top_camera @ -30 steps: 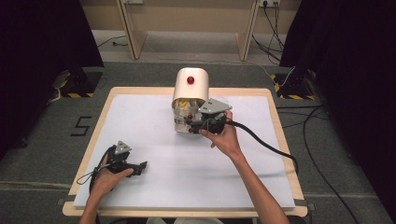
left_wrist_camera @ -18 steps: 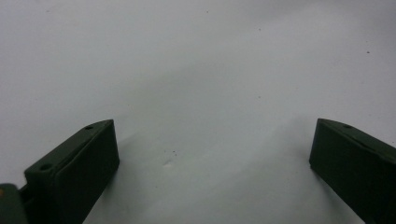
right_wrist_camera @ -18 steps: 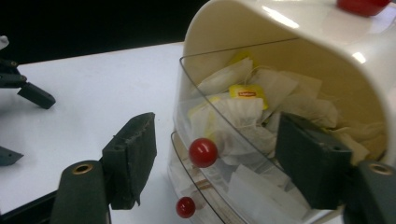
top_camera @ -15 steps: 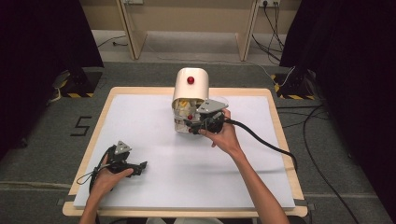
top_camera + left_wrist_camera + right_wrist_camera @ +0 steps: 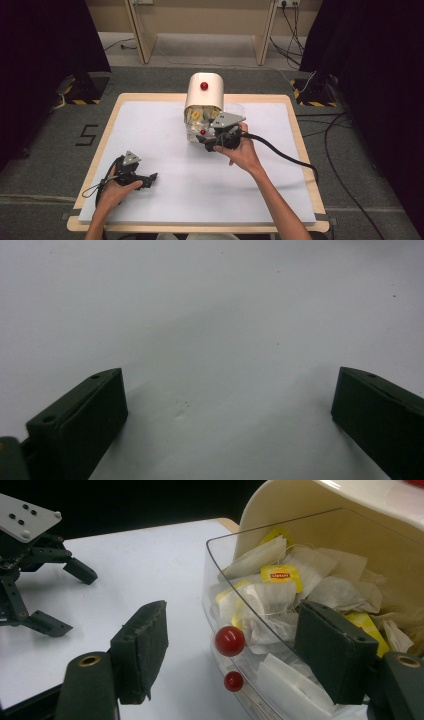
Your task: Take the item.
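Note:
A cream box [image 5: 204,95] with a red knob [image 5: 204,86] on its rolled-back lid stands at the back middle of the table. Its clear front [image 5: 220,585] carries two red knobs [image 5: 230,641] and shows several tea bags [image 5: 280,575] inside. My right gripper [image 5: 209,142] [image 5: 235,630] is open at that front. One jaw is outside over the mat, the other on the tea-bag side, with the clear wall and the upper knob between them, untouched. My left gripper [image 5: 149,179] [image 5: 227,390] rests open on the mat at the front left, with nothing between its fingers.
The white mat [image 5: 165,150] covers the wooden table [image 5: 295,130]. The right gripper's black cable [image 5: 290,157] trails off to the right across the mat. Seen from the right gripper view, the left gripper [image 5: 30,580] lies well away from the box.

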A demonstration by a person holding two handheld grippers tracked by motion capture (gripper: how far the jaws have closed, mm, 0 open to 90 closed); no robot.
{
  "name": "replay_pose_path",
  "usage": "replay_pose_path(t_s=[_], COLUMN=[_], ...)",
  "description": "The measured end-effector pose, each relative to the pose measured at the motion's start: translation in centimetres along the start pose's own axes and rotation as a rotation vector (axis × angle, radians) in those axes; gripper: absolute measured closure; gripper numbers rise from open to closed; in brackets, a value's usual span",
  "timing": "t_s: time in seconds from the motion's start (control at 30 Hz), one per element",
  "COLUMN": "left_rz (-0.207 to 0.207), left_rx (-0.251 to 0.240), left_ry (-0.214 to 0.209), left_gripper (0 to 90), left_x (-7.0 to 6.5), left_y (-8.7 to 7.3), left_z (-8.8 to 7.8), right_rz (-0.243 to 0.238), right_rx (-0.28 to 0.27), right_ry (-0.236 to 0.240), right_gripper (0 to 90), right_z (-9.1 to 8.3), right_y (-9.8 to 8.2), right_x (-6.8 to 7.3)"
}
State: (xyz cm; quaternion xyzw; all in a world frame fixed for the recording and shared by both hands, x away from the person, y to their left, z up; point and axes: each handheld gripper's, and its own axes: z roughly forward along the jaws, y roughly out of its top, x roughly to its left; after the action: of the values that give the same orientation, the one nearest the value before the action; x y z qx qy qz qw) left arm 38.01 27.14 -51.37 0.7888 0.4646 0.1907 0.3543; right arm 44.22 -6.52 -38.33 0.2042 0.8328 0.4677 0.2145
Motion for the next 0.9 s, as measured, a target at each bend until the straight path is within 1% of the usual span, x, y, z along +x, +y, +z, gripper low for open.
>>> replay_pose_path(t_s=[0.23, 0.33, 0.43, 0.53, 0.67, 0.77, 0.83, 0.87, 0.9], left_rz=[0.0, 0.0, 0.001, 0.0, 0.001, 0.001, 0.001, 0.001, 0.001], left_rx=[0.0, 0.0, 0.0, 0.0, 0.0, 0.0, 0.0, 0.0, 0.0], left_ry=[0.0, 0.0, 0.0, 0.0, 0.0, 0.001, 0.0, 0.0, 0.0], left_gripper=[0.4, 0.4, 0.4, 0.4, 0.4, 0.4, 0.4, 0.4, 0.4], left_x=[0.0, 0.0, 0.0, 0.0, 0.0, 0.0, 0.0, 0.0, 0.0], left_y=[0.0, 0.0, 0.0, 0.0, 0.0, 0.0, 0.0, 0.0, 0.0], left_z=[0.0, 0.0, 0.0, 0.0, 0.0, 0.0, 0.0, 0.0, 0.0], right_rz=[-0.012, -0.021, -0.035, -0.037, -0.053, -0.061, -0.056, -0.068, -0.068], right_rx=[0.005, 0.009, 0.01, 0.017, 0.023, 0.029, 0.032, 0.029, 0.029], right_ry=[0.004, 0.014, 0.017, 0.029, 0.042, 0.048, 0.044, 0.04, 0.04], right_gripper=[30.1, 30.1, 30.1, 30.2, 31.4, 31.9, 32.8, 34.3, 34.3], right_z=[-0.4, -0.8, -1.0, -1.2, -1.7, -1.8, -1.9, -1.9, -1.9], right_y=[-0.2, -0.4, -0.5, -0.6, -0.7, -0.7, -0.8, -0.8, -0.8], right_x=[0.6, 1.2, 1.4, 1.8, 2.2, 2.4, 2.5, 2.5, 2.5])
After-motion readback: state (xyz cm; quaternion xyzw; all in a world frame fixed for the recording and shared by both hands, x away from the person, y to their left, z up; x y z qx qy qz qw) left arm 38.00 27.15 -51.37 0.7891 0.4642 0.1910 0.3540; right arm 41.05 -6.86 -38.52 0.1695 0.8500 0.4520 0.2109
